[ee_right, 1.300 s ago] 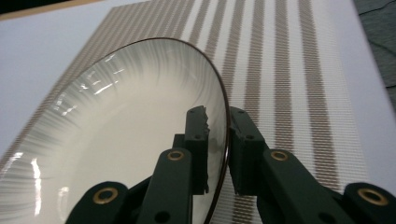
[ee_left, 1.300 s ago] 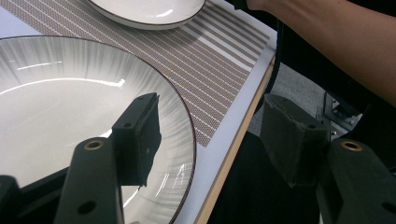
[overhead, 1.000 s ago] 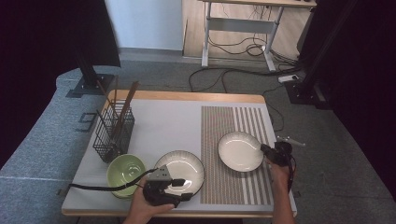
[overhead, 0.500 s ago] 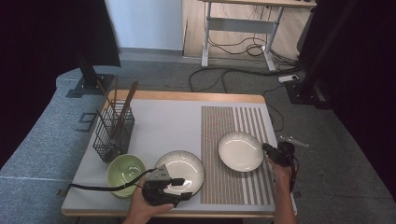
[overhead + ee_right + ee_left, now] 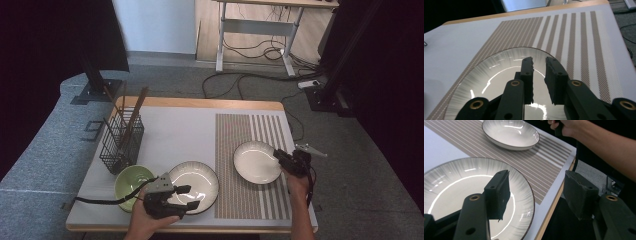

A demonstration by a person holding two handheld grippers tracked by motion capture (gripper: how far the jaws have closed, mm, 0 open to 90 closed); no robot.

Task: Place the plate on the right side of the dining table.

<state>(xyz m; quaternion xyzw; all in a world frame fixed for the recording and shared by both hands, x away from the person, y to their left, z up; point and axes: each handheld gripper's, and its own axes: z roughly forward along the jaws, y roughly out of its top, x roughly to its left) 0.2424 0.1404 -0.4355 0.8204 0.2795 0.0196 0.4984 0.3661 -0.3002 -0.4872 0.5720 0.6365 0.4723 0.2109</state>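
Nearest the person, the left gripper (image 5: 187, 197) hangs over the near rim of the near plate (image 5: 192, 181), its jaws wide apart; in the left gripper view one pad hovers above the plate's inside, the other off beyond the table's edge (image 5: 554, 205), and nothing is clamped; to lift this plate well, I judge the lower jaw should slide under the rim and the upper come down inside it, squarely, before closing. To its left the green bowl (image 5: 131, 181) sits just beside that plate, so the hand should rise straight rather than swing left; behind the bowl stands the wire basket (image 5: 120, 142) holding sticks. Farther right, on the striped mat (image 5: 250, 130), lies the far plate (image 5: 256, 161); the right gripper (image 5: 280, 157) rests at its right rim, and in the right gripper view its jaws (image 5: 539, 72) have just been opening, a narrow gap between the pads, nothing between them; the plate lies flat on the mat, seemingly set down; that hand would best back off level, clear of the rim.
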